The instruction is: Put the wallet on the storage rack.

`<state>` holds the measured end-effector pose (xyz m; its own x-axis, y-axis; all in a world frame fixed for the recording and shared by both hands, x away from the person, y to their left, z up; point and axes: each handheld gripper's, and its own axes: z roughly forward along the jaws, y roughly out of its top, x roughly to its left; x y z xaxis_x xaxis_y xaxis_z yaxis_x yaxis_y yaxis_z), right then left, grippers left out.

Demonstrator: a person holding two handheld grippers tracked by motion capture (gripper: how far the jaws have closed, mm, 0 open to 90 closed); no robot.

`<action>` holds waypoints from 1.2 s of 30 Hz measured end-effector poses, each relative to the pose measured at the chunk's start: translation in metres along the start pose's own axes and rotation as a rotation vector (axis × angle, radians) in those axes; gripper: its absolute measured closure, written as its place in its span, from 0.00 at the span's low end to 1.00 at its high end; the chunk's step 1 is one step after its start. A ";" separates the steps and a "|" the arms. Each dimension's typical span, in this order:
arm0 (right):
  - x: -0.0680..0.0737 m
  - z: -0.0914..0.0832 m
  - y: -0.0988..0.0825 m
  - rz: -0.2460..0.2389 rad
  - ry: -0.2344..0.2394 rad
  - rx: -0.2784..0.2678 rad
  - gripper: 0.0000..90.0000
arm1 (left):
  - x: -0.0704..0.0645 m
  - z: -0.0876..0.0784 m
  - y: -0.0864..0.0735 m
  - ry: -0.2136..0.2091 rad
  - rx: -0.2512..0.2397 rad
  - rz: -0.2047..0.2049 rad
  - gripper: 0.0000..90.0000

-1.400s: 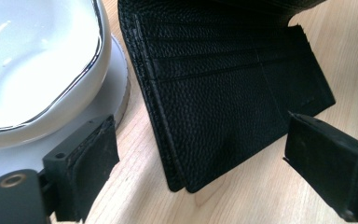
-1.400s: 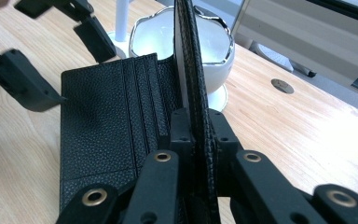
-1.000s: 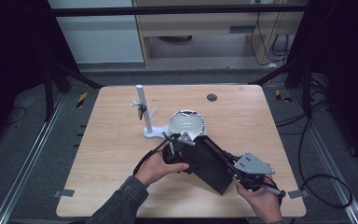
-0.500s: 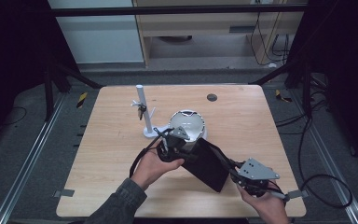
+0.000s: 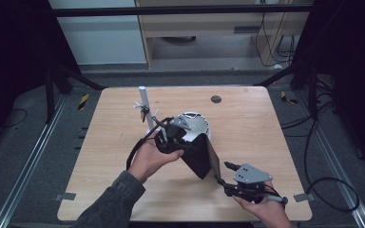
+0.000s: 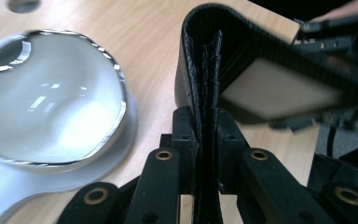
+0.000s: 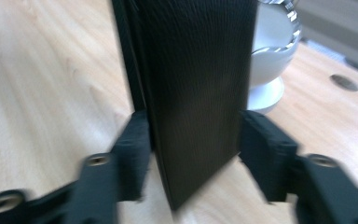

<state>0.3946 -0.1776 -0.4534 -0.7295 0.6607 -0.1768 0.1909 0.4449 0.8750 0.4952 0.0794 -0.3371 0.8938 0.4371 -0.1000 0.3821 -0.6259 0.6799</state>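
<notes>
The left gripper [image 6: 205, 140] pinched the black textured leather folder [image 5: 197, 156] above the wooden bench [image 5: 114, 142]. The right gripper's [image 7: 193, 154] jaws had just been opening, spread around its corner; it should withdraw without snagging.

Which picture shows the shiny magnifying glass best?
The left gripper view: the magnifying glass looms large, its lens gleaming. The high view shows it small, partly behind the black folder; the right gripper view catches just its edge and base.

The left gripper [image 6: 204, 140] is clamping its jaws on the edge of a black leather folder [image 6: 214, 60], standing beside a domed white lamp [image 6: 51, 98] on the wooden table [image 6: 154, 42].
</notes>
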 end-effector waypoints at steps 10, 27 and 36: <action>-0.023 0.010 -0.024 0.098 -0.105 0.130 0.20 | 0.008 -0.028 0.009 0.038 0.022 0.008 0.91; -0.061 0.030 -0.052 0.325 -0.250 0.295 0.08 | 0.012 -0.047 0.025 0.062 0.006 0.010 0.91; -0.063 0.035 -0.057 0.342 -0.251 0.317 0.07 | 0.015 -0.055 0.037 0.073 -0.017 0.005 0.91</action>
<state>0.4528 -0.2234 -0.5081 -0.4186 0.9072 -0.0410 0.6081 0.3136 0.7293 0.5101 0.0980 -0.2738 0.8760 0.4804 -0.0435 0.3728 -0.6171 0.6929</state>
